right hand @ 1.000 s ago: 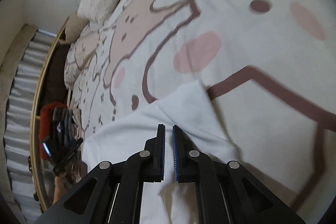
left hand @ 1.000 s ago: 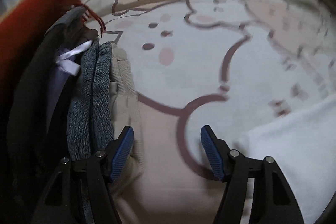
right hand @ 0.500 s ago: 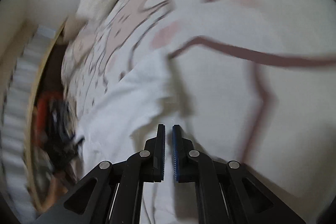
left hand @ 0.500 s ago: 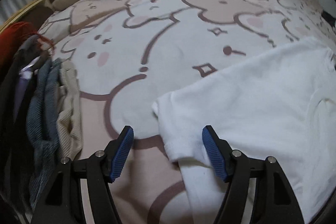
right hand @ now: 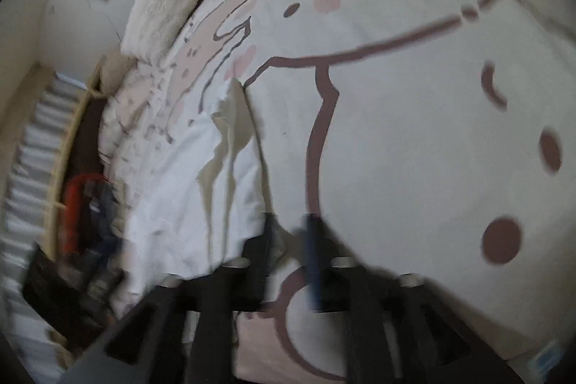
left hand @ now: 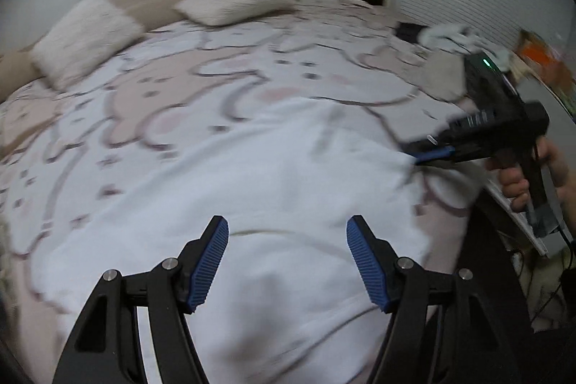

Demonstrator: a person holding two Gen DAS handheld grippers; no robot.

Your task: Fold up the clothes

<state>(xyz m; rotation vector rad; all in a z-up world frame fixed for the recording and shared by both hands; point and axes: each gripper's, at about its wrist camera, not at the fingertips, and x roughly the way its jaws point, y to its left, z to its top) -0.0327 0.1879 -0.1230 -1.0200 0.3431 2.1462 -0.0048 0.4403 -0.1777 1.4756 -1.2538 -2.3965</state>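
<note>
I find the white garment (left hand: pixel 252 189) spread flat on the bed (left hand: pixel 180 74), directly under and ahead of my left tongs (left hand: pixel 287 261), which stand spread and empty over its near edge. My right tongs (right hand: pixel 288 254) are opening at its far right corner (nothing visibly between them), so I judge the left nearer the body of the cloth; its long axis runs left to right across the left wrist view.

We saw a bed (left hand: pixel 252 71) covered by a pale spread printed with pink cartoon figures. A white garment (left hand: pixel 273 175) lay spread flat on its near part. Two fluffy cream pillows (left hand: pixel 234 2) rested at the head, and small crumpled clothes (left hand: pixel 446 35) lay near the far right edge.
</note>
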